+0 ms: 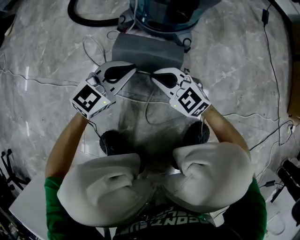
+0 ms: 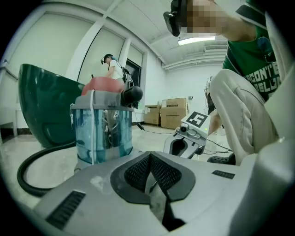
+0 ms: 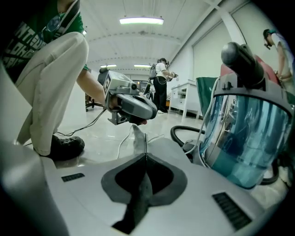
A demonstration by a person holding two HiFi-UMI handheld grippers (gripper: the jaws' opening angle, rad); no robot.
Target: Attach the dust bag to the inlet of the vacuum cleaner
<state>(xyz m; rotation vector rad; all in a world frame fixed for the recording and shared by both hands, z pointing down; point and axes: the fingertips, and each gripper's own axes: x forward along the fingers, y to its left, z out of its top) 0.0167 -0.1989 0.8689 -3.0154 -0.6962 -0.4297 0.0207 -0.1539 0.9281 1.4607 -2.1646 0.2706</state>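
Observation:
The grey dust bag (image 1: 146, 55) stretches between my two grippers, just in front of the blue see-through vacuum cleaner (image 1: 164, 14). My left gripper (image 1: 132, 69) is shut on the bag's left edge, and grey cloth (image 2: 156, 198) shows pinched between its pads in the left gripper view. On the right edge my right gripper (image 1: 154, 75) is shut too, with a fold of cloth (image 3: 137, 136) sticking out past its tips (image 3: 146, 159). The canister (image 3: 244, 133) stands close on that gripper's right. I cannot make out the inlet.
The black hose (image 1: 89, 16) curls on the marble floor left of the vacuum. Thin cables (image 1: 262, 117) trail across the floor on both sides. A green tub (image 2: 41, 106) stands behind the canister, cardboard boxes (image 2: 173, 113) farther back. The person's knees (image 1: 154, 187) crouch close behind.

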